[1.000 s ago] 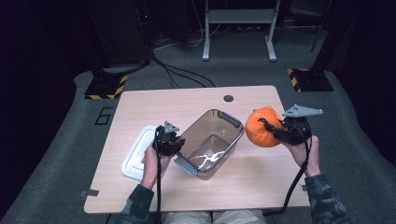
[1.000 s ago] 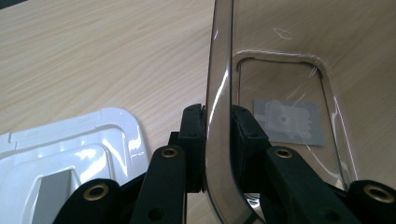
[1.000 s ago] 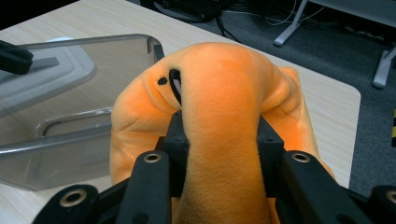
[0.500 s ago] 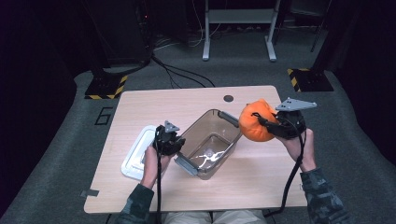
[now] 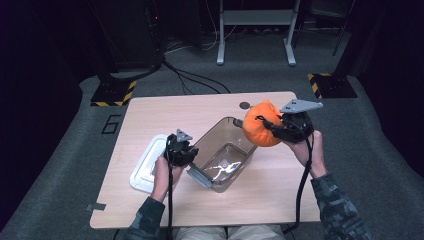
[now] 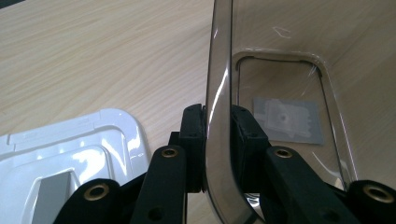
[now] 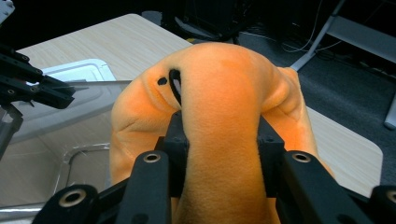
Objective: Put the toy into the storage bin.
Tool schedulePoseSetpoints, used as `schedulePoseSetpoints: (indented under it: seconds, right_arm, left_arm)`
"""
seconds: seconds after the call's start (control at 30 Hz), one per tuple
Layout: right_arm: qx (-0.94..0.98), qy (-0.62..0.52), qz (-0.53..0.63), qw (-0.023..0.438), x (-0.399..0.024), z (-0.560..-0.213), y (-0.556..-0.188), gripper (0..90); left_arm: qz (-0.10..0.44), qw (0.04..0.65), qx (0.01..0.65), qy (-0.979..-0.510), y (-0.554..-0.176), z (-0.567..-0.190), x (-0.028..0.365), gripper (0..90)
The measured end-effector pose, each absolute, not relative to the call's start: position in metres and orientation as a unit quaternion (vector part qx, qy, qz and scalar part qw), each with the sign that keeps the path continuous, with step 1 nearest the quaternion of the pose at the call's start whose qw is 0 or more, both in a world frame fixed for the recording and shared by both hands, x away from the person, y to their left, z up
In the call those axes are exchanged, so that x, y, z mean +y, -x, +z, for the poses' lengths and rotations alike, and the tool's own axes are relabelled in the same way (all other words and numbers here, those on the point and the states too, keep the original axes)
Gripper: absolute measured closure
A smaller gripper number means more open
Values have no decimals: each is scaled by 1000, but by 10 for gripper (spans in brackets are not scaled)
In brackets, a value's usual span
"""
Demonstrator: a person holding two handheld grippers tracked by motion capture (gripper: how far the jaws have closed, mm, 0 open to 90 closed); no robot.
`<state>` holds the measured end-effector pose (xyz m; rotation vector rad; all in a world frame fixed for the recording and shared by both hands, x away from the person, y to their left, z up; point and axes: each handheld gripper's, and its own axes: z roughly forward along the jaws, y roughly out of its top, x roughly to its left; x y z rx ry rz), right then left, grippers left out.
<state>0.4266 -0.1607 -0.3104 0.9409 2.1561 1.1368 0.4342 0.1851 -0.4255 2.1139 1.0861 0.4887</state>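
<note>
From where I stand, the person works at a pale wooden tabletop [image 5: 165,112] with a pair of tongs in each hand. The left tongs [image 5: 181,150] are clamped on the near-left wall of a clear, smoke-tinted plastic container [image 5: 225,150], one pad inside the wall and one outside, as the left gripper view shows plainly [image 6: 218,144]. The container sits about mid-tabletop, turned at a slant to the edges, with a pale sticker on its floor [image 6: 286,119]. Just beside it on the left lies a white lid [image 5: 147,162], flat on the wood, close to the left tongs but not gripped. The right tongs [image 5: 270,127] are pressed tight into a soft orange plush toy [image 5: 261,125], its fabric bulging between and over the pads [image 7: 224,140]. The toy hangs in the air above the far-right corner of the container, off the tabletop. It has small black markings on its orange fur. A small dark round spot [image 5: 244,105] shows on the tabletop near the far edge.
</note>
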Motion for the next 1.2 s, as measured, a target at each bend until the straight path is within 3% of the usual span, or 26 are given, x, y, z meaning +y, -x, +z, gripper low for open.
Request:
schedulePoseSetpoints:
  seconds: [0.47, 1.2]
  right_arm:
    - [812, -323, 415, 252, -127, -311, -439, 653]
    - [837, -298, 403, 220, -86, -343, -455, 642]
  left_arm:
    - [187, 351, 417, -817, -435, -426, 185, 764]
    - [184, 352, 415, -818, -436, -425, 185, 767]
